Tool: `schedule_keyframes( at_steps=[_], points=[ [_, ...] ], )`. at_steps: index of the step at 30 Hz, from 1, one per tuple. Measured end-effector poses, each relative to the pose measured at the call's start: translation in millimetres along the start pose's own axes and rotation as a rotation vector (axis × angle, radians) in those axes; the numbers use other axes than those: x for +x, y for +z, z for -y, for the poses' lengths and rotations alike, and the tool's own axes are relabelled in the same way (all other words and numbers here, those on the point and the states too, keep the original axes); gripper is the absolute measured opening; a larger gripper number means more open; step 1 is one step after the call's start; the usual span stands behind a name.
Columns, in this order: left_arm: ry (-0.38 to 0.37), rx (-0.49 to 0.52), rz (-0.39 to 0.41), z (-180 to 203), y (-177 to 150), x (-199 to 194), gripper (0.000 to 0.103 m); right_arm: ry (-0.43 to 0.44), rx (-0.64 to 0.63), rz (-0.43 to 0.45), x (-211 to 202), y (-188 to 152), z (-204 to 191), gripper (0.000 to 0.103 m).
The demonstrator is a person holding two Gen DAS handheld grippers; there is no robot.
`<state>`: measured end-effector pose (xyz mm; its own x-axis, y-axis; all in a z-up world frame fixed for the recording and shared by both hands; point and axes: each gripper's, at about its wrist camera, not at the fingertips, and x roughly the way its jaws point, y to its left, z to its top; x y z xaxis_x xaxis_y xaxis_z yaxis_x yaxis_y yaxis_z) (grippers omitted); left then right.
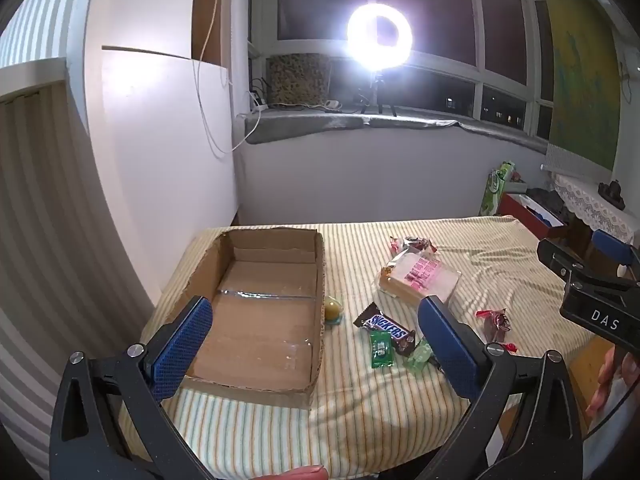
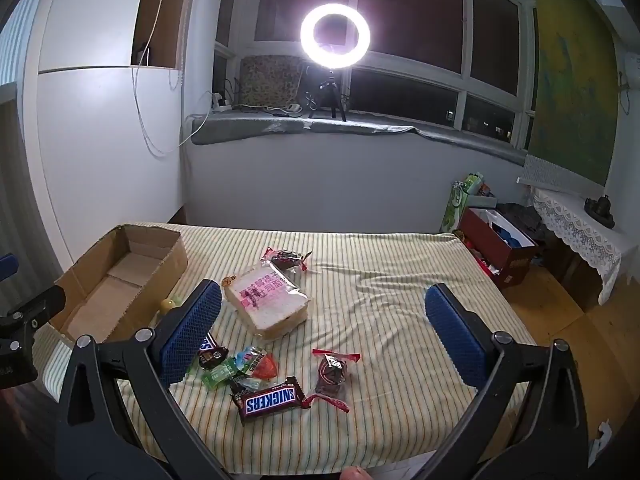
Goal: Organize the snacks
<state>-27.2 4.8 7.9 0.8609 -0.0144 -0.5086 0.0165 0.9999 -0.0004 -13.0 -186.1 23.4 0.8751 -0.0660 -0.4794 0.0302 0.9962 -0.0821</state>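
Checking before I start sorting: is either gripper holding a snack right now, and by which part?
Nothing is held. The left gripper and right gripper are both open above the table.

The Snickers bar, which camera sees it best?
The right wrist view: the Snickers bar lies whole and close, its label easy to read. The left wrist view shows it smaller, with a green packet covering part of it.

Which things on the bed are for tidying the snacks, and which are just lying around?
For the job:
cardboard box, nothing in it
bread packet
Snickers bar
dark red-ended sweets
green sweets
yellow-green sweet beside the box
both tools, open: left tool, right tool

Just lying around:
ring light
red box on the floor
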Motion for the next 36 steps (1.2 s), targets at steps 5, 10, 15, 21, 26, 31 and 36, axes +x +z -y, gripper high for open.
schedule_keyframes(
  at_steps=[5,10,15,21,26,31,36],
  points=[
    [0.000,-0.003,-0.003,0,0,-1,0.102,0.001,0.005,0.001,0,-1,0,0.103],
    [-0.003,-0.005,-0.004,-1,0,-1,0.102,0.005,0.006,0.001,4,-6,-3,0.103],
    [-0.003,-0.007,-0.007,-2,-1,0,0.102,0.004,0.005,0.009,1,-4,-5,0.103],
    [-0.005,-0.008,-0.013,-3,-3,-1,0.102,0.001,0.000,0.006,2,-3,-8,0.103],
    [-0.005,-0.009,-0.012,-4,-3,-2,0.102,0.000,-0.006,-0.002,3,-3,-10,0.103],
    [-0.005,-0.009,-0.012,-4,-3,-2,0.102,0.002,-0.006,0.001,3,-4,-8,0.103],
    [-0.004,-0.003,-0.009,-1,-2,-2,0.102,-0.005,-0.004,0.010,4,-4,-12,0.103]
  ],
)
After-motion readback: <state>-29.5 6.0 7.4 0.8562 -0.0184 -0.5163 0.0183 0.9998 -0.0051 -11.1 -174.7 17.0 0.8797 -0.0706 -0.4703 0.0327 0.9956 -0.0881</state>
